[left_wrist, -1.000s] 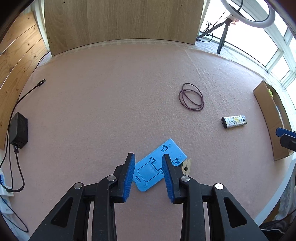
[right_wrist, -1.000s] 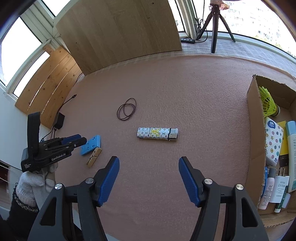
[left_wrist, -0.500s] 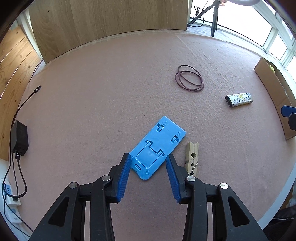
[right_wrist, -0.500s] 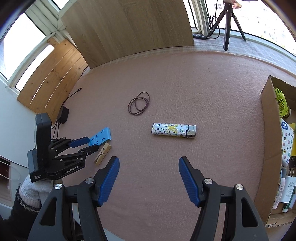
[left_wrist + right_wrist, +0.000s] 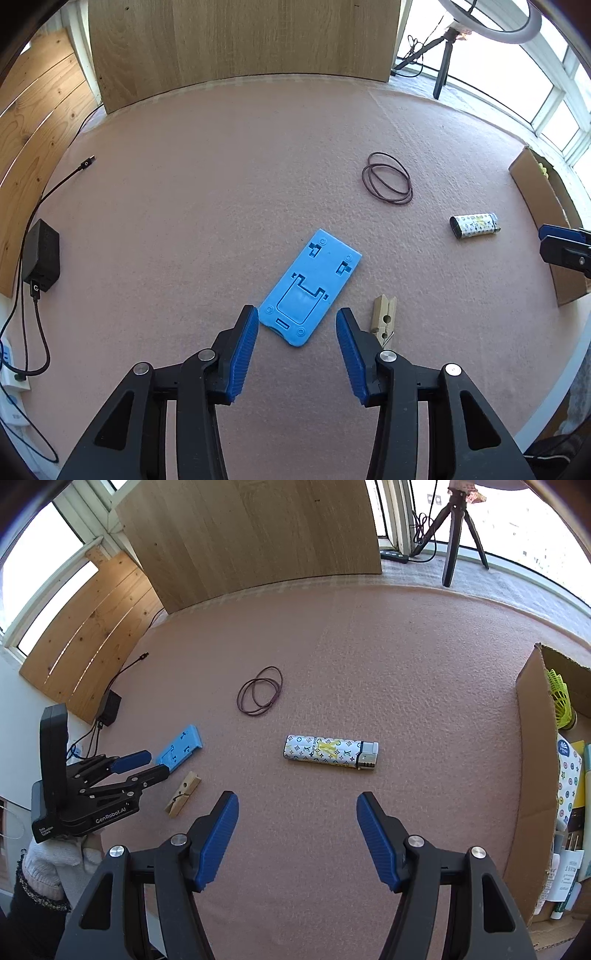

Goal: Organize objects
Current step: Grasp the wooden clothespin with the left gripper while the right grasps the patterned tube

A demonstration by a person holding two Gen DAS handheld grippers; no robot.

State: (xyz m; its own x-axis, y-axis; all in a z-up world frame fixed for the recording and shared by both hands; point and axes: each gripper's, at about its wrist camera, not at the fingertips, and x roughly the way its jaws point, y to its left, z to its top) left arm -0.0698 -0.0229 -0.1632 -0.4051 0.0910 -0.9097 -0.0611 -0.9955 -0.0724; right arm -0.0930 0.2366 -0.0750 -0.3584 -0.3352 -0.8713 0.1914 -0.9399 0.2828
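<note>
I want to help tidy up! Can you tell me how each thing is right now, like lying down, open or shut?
left gripper: open, jaws just been opening, holding nothing.
right gripper: open, empty.
blue stand: folded flat on the mat.
clothespin: lying shut beside the stand.
lighter: lying on its side.
hair ties: lying flat, overlapping.
cardboard box: open, filled with things.
</note>
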